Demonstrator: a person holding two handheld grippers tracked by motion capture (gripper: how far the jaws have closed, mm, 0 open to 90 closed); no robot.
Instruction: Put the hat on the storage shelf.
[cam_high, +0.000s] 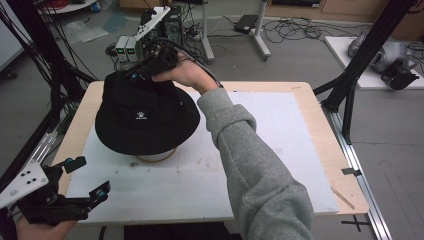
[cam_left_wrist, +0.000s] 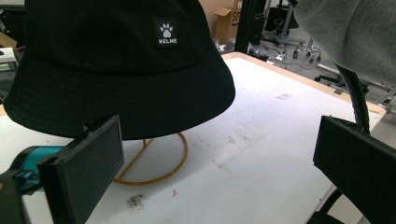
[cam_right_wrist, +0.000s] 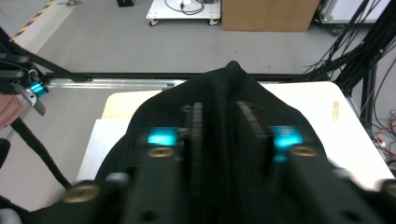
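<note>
A black bucket hat (cam_high: 145, 117) with a white paw logo sits on a round wire stand (cam_high: 156, 156) at the left of the white mat. My right gripper (cam_high: 134, 76) is at the hat's far top edge, shut on a pinched fold of the crown (cam_right_wrist: 227, 119). In the left gripper view the hat (cam_left_wrist: 116, 65) hangs over the yellow wire ring (cam_left_wrist: 159, 168). My left gripper (cam_high: 87, 177) is open near the table's front left corner, short of the hat, with nothing between its wide-apart jaws (cam_left_wrist: 219, 172).
A white mat (cam_high: 280, 145) covers most of the wooden table (cam_high: 320, 135). Black frame posts (cam_high: 360, 55) stand at the right and left. Cables and boxes lie on the floor behind the table. A grey sleeve (cam_high: 250, 170) crosses the mat's middle.
</note>
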